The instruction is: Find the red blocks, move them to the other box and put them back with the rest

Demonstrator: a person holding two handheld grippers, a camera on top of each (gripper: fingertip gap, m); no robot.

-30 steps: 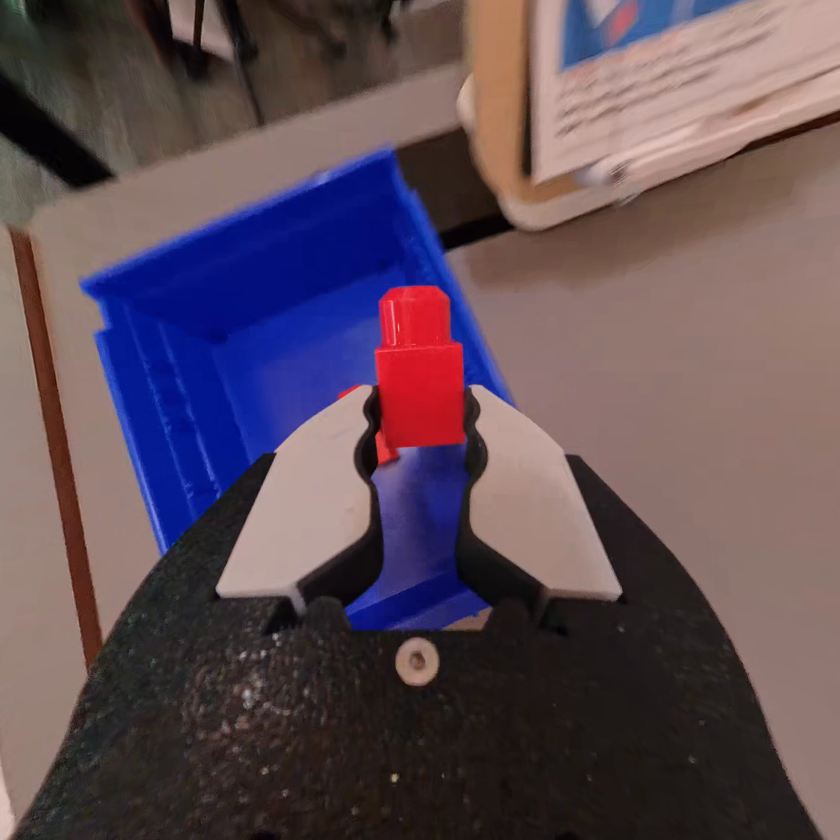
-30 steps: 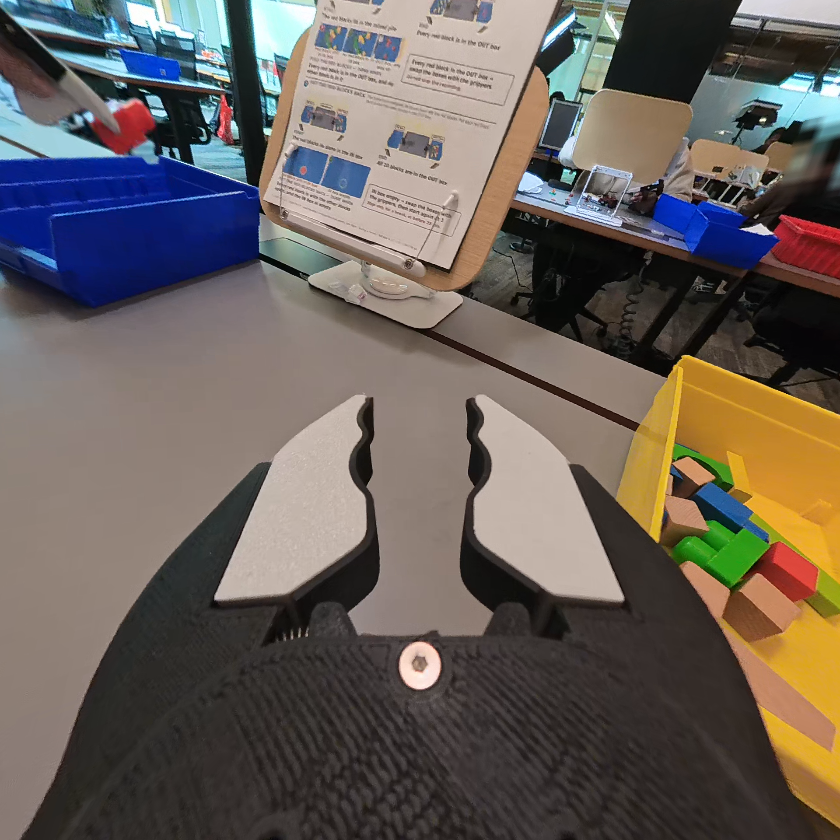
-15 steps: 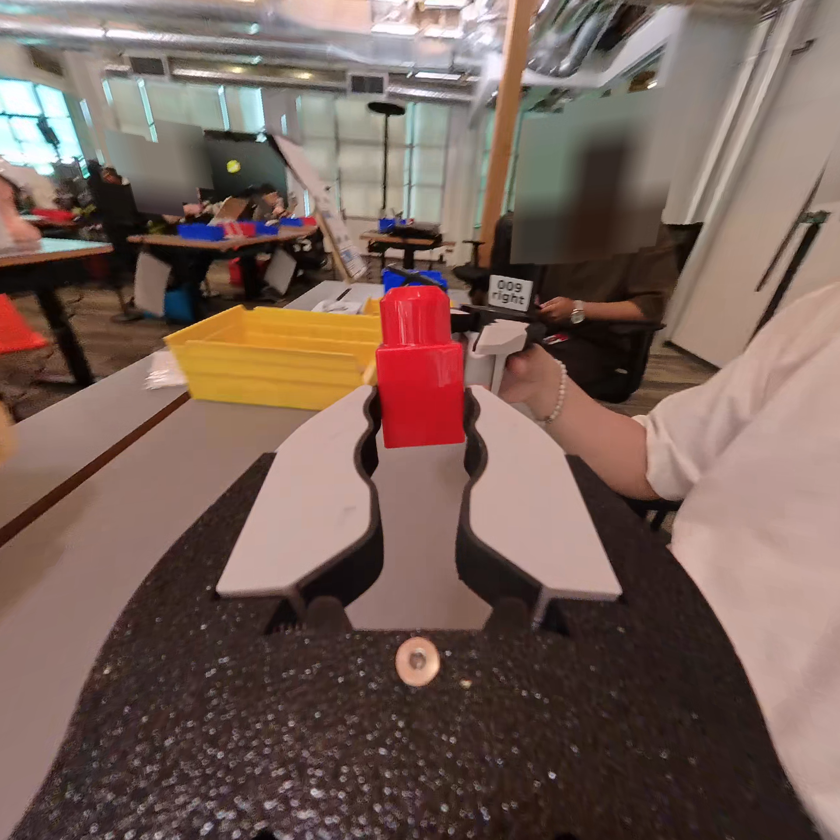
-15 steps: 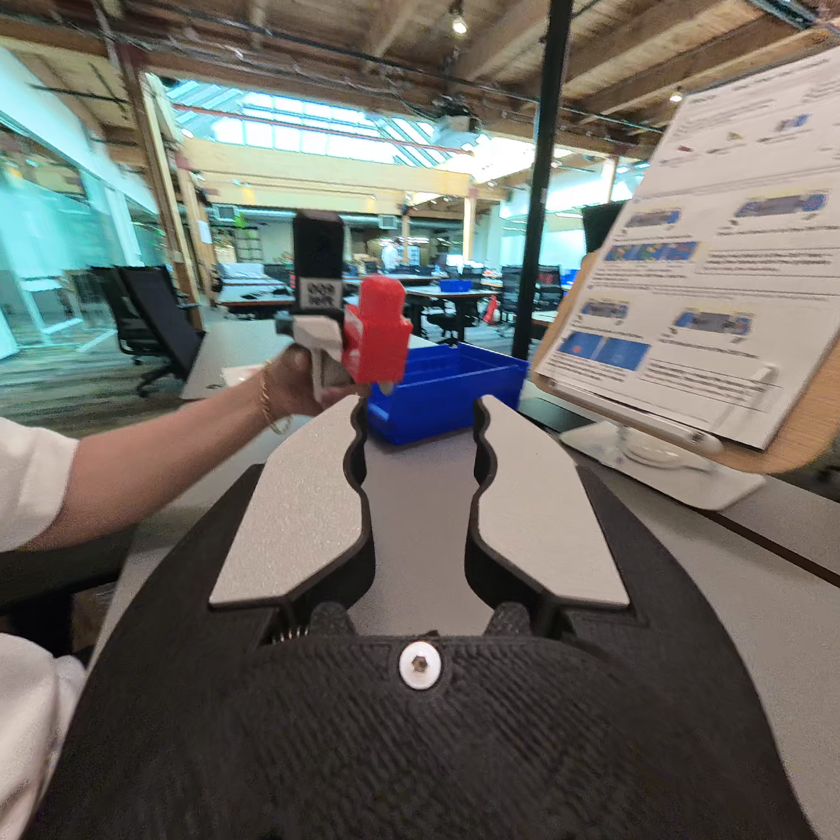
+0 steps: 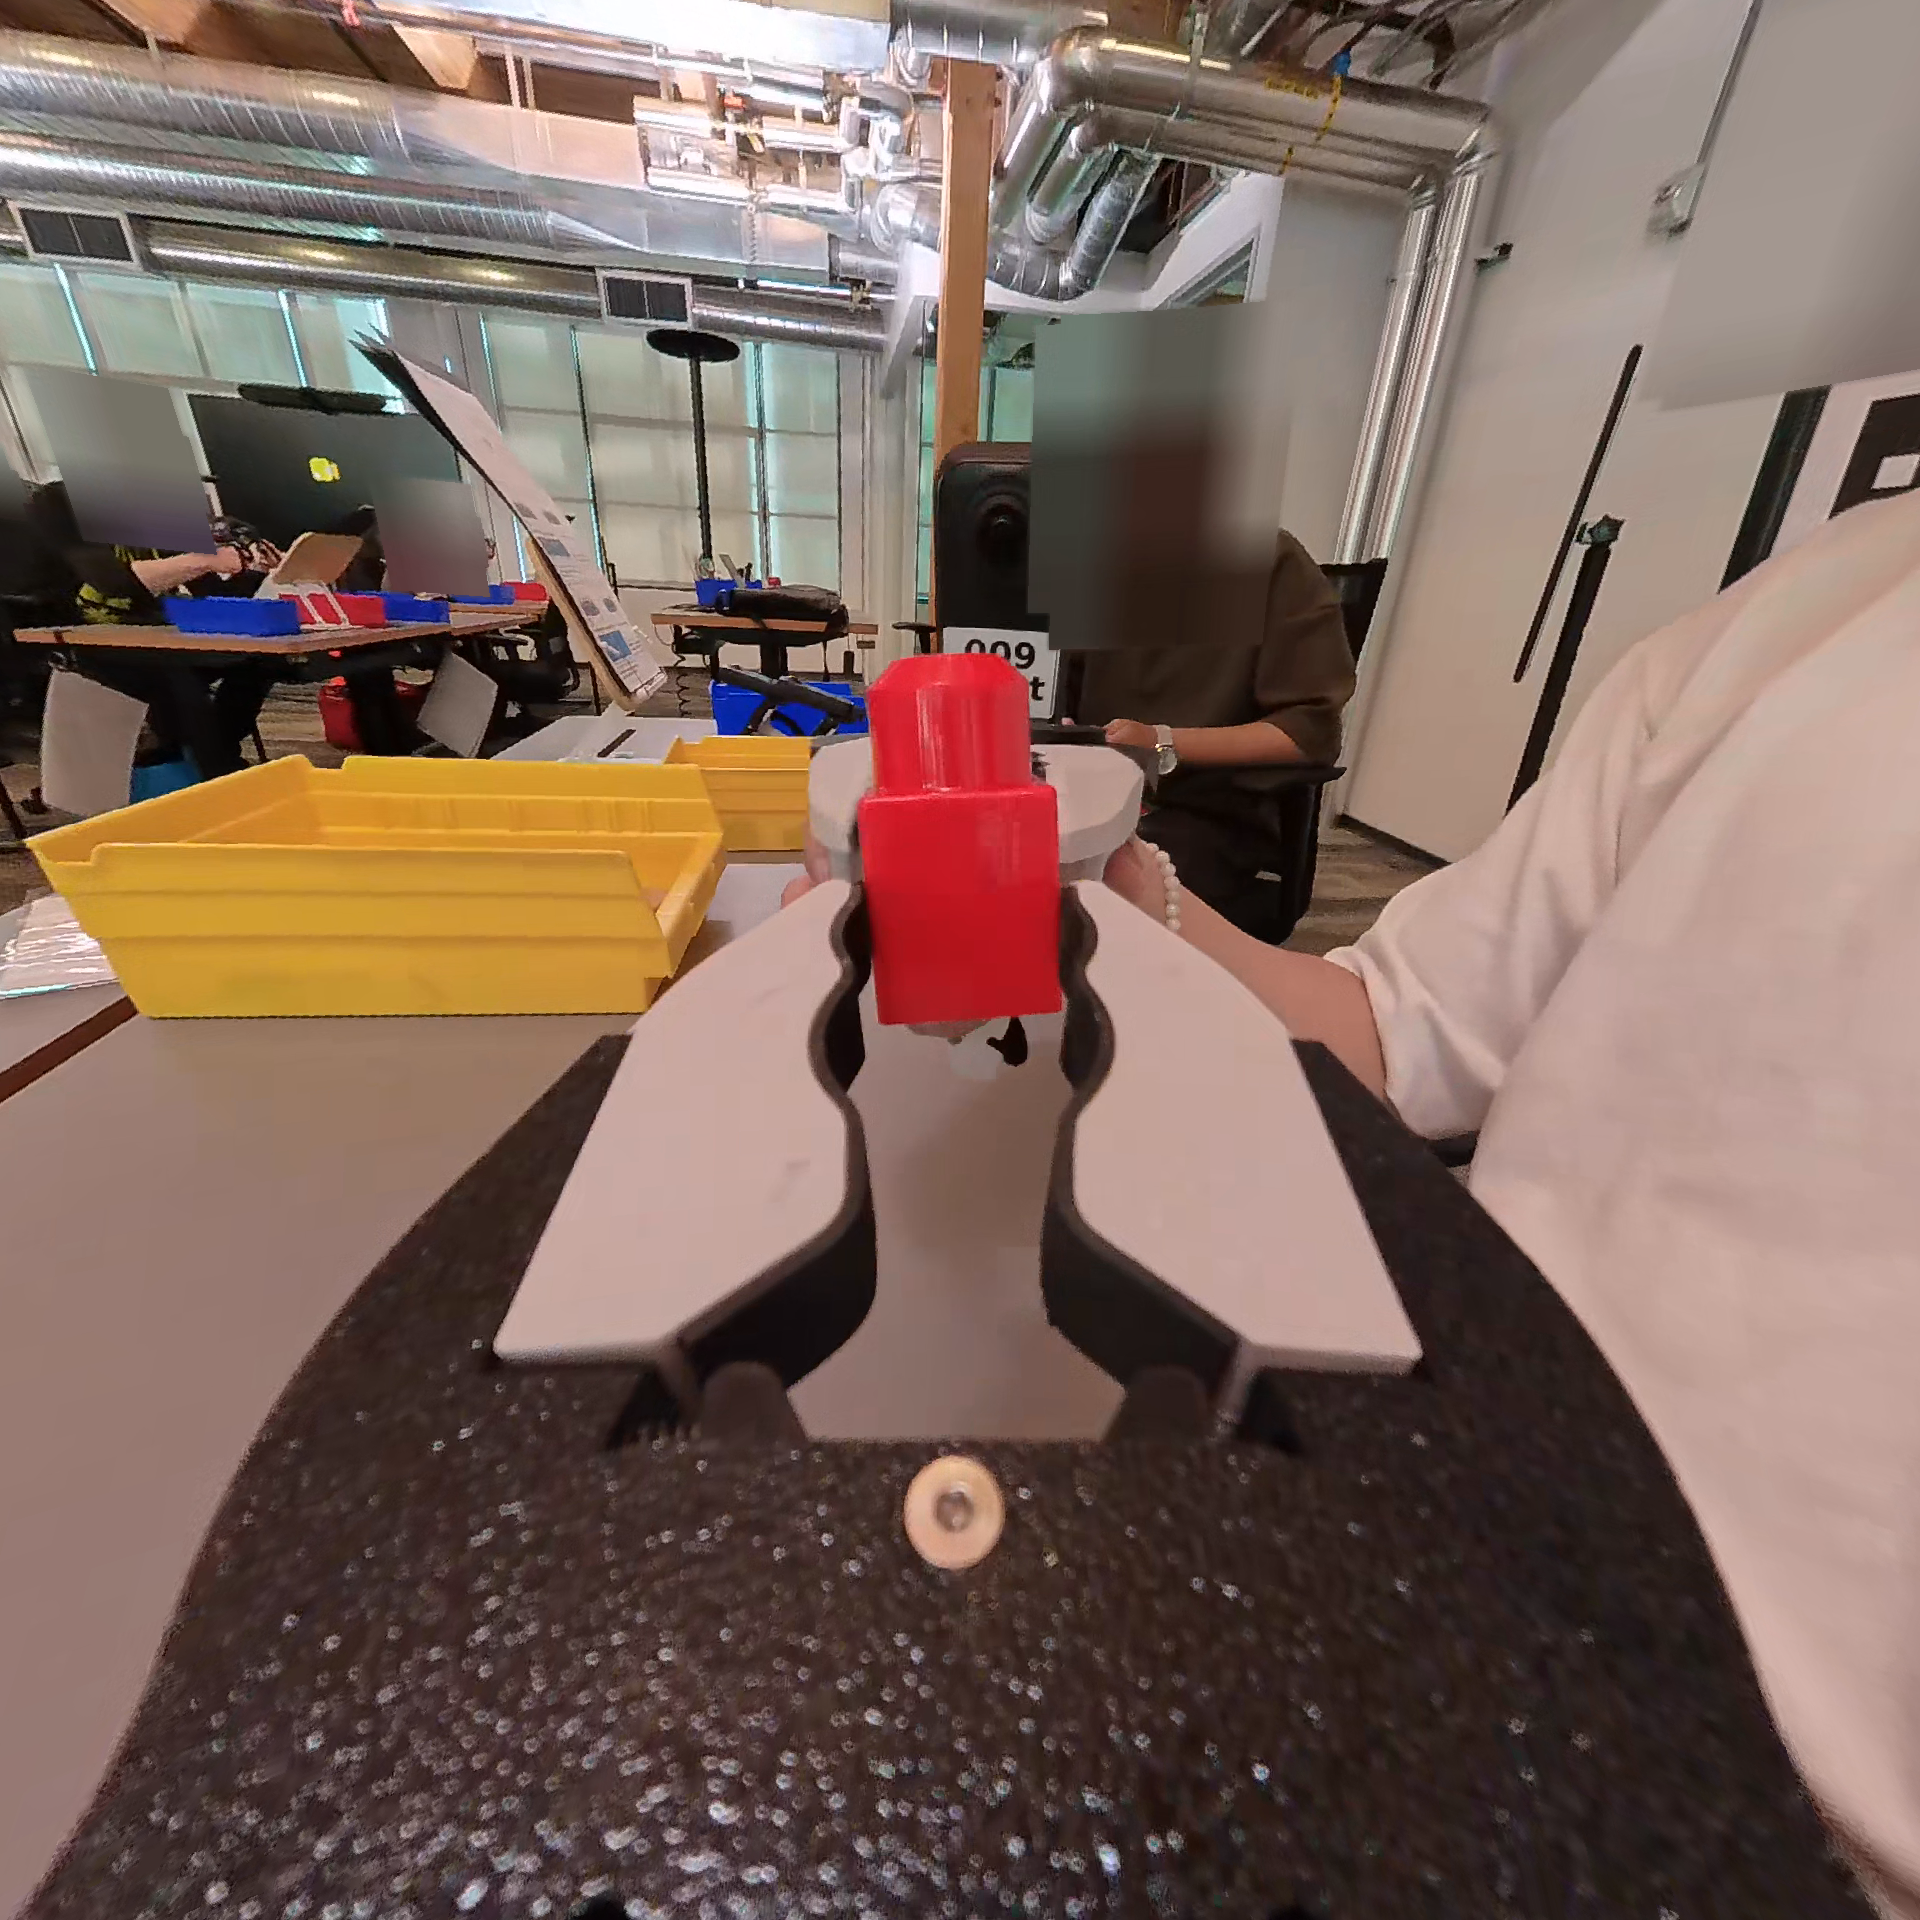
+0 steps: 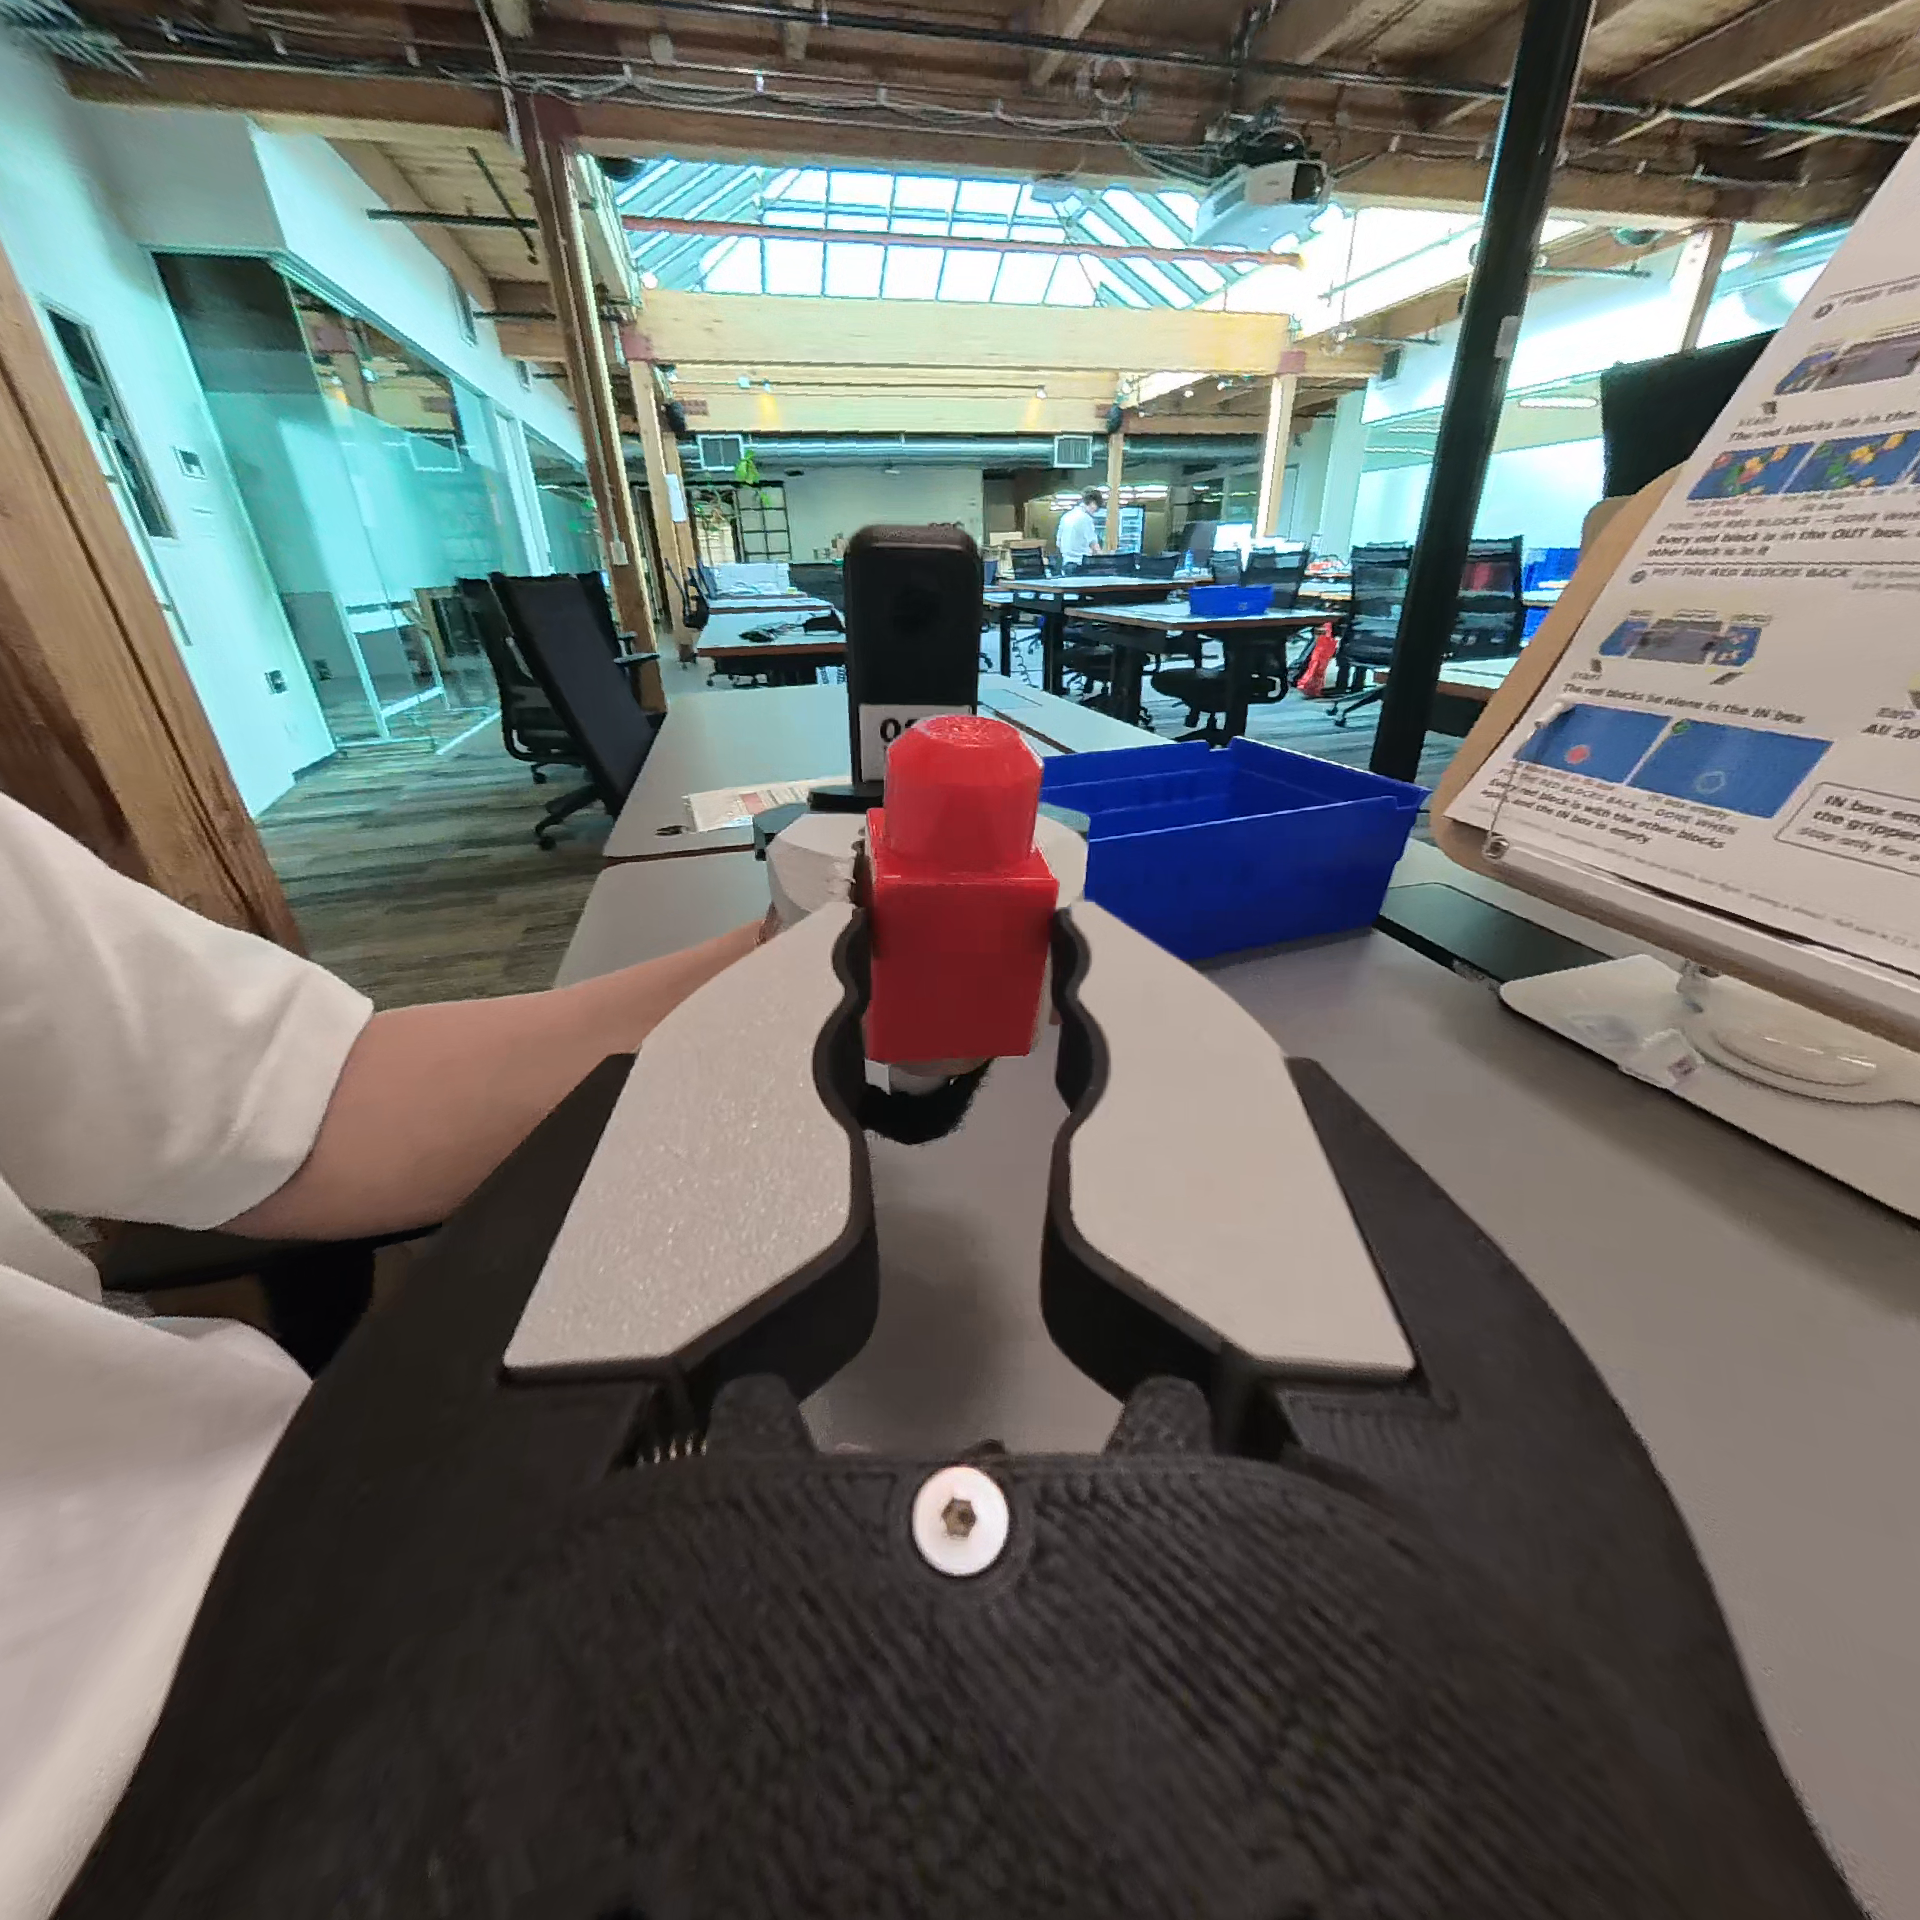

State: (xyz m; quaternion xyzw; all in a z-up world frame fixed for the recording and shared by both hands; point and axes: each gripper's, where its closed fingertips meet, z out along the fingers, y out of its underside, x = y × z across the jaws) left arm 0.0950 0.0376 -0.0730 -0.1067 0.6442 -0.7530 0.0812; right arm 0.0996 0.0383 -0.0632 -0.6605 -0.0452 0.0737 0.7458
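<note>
Since the earlier frames, both hand-held grippers have turned to face each other, and the right one has narrowed onto the block.

Left wrist view: the left hand-held gripper point(image 5: 961, 935) pinches the red block point(image 5: 961, 883) by its square base, both pads pressed on its sides, stud upward, above the grey counter point(image 5: 260, 1143). The right hand-held gripper's grey fingers point(image 5: 1091, 821) sit directly behind the block. A yellow box point(image 5: 364, 904) stands to the left.

Right wrist view: the right hand-held gripper point(image 6: 958, 956) closes on the same red block point(image 6: 956, 935), pads against both sides. A blue box point(image 6: 1236, 852) stands beyond, beside an instruction stand point(image 6: 1714, 727).
</note>
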